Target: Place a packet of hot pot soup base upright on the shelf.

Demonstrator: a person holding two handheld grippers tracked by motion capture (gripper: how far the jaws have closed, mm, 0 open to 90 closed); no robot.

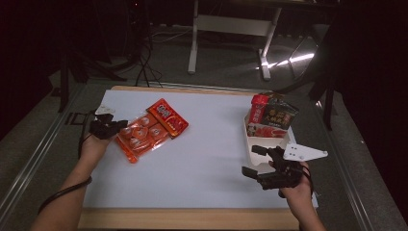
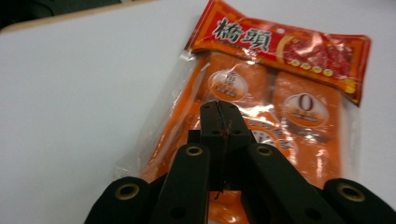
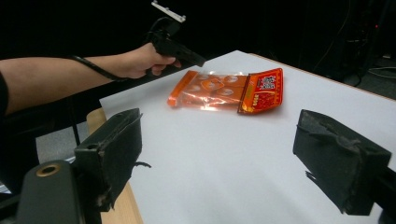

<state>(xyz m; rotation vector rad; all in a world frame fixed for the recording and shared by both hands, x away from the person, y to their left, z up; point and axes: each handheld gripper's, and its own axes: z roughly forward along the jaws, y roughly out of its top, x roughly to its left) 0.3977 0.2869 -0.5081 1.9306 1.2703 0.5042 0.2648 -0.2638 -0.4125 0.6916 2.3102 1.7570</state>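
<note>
Left jaws pressed together over the snack pack's near edge; right jaws spread wide, nothing between them.

Left gripper: in its own view the tips meet with no gap, sitting over the clear lower half of the orange snack pack; whether film is pinched between them I can't tell. Pack lies flat on the white table, left side, red printed header pointing away from the left gripper, orange inner packets with round labels visible through clear film. Right gripper sits well apart at the table's right, just beside a white tray holding upright packets.
</note>
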